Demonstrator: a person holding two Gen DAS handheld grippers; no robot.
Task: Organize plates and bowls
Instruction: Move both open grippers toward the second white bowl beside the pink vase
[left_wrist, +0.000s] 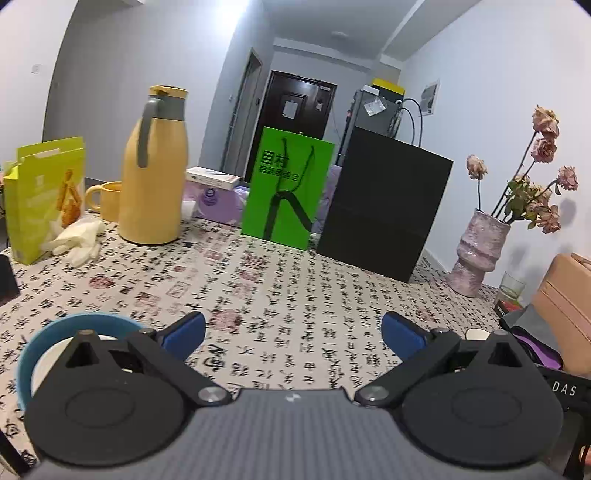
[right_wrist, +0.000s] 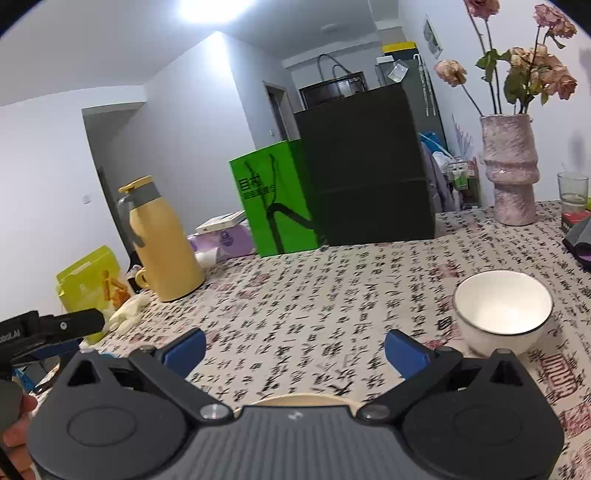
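Note:
A blue-rimmed plate or bowl (left_wrist: 40, 343) lies on the tablecloth at the lower left of the left wrist view, partly hidden behind my left gripper (left_wrist: 293, 332), which is open and empty. In the right wrist view a white bowl (right_wrist: 503, 306) stands upright on the table, just right of my right gripper (right_wrist: 295, 349), which is open and empty. A cream rim (right_wrist: 295, 399) peeks out just under the right gripper's body. The other gripper (right_wrist: 55, 328) shows at the far left.
A yellow thermos (left_wrist: 153, 170), yellow mug (left_wrist: 105, 199), snack box (left_wrist: 40, 195) and white gloves (left_wrist: 77, 240) stand at the back left. A green bag (left_wrist: 286, 188) and black box (left_wrist: 384, 203) stand at the back. A pink vase (left_wrist: 476, 251) and a glass (left_wrist: 511, 288) stand right.

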